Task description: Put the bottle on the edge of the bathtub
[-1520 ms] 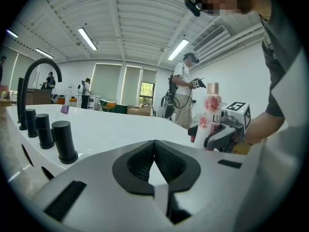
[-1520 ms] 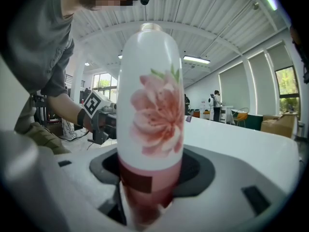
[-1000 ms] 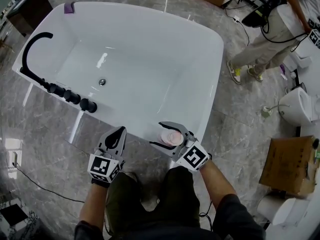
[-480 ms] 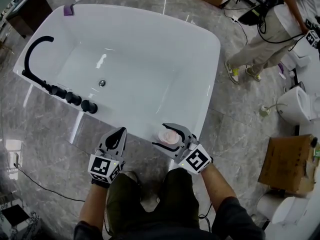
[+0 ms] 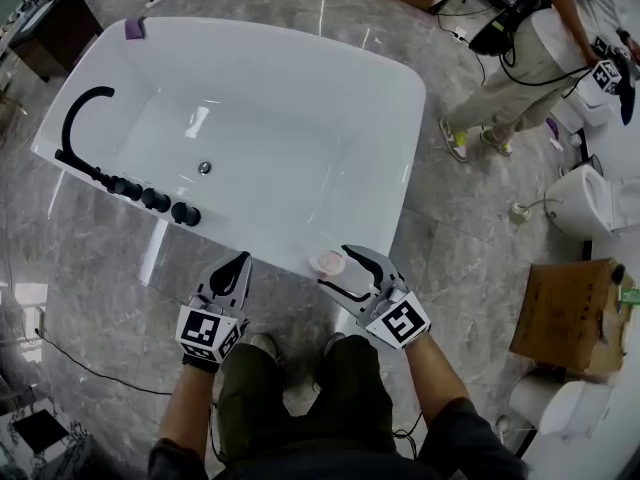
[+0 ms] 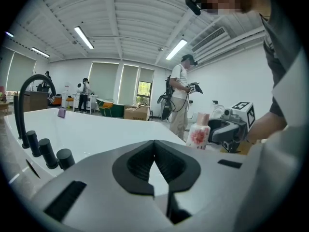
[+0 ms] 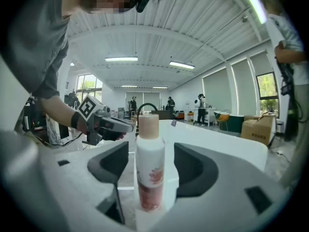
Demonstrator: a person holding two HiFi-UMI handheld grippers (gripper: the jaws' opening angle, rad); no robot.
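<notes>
A white bottle (image 5: 327,262) with a pink cap and a red flower print stands upright on the near rim of the white bathtub (image 5: 260,30). My right gripper (image 5: 335,268) is open just behind it. In the right gripper view the bottle (image 7: 149,163) stands between the spread jaws with a gap on each side. My left gripper (image 5: 240,263) hangs shut and empty over the floor, left of the bottle, just outside the tub's near rim. From the left gripper view, the bottle (image 6: 198,132) shows at the right, with the right gripper (image 6: 227,129) beside it.
A black faucet (image 5: 75,118) and a row of black knobs (image 5: 150,198) sit on the tub's left rim. A purple item (image 5: 135,28) lies on the far corner. A person (image 5: 520,58), toilets (image 5: 590,198) and a cardboard box (image 5: 565,313) are at the right.
My right gripper has drawn back a little toward me, and the bottle stays standing on the rim, more in front of the jaws than deep between them. The left gripper has not moved.
</notes>
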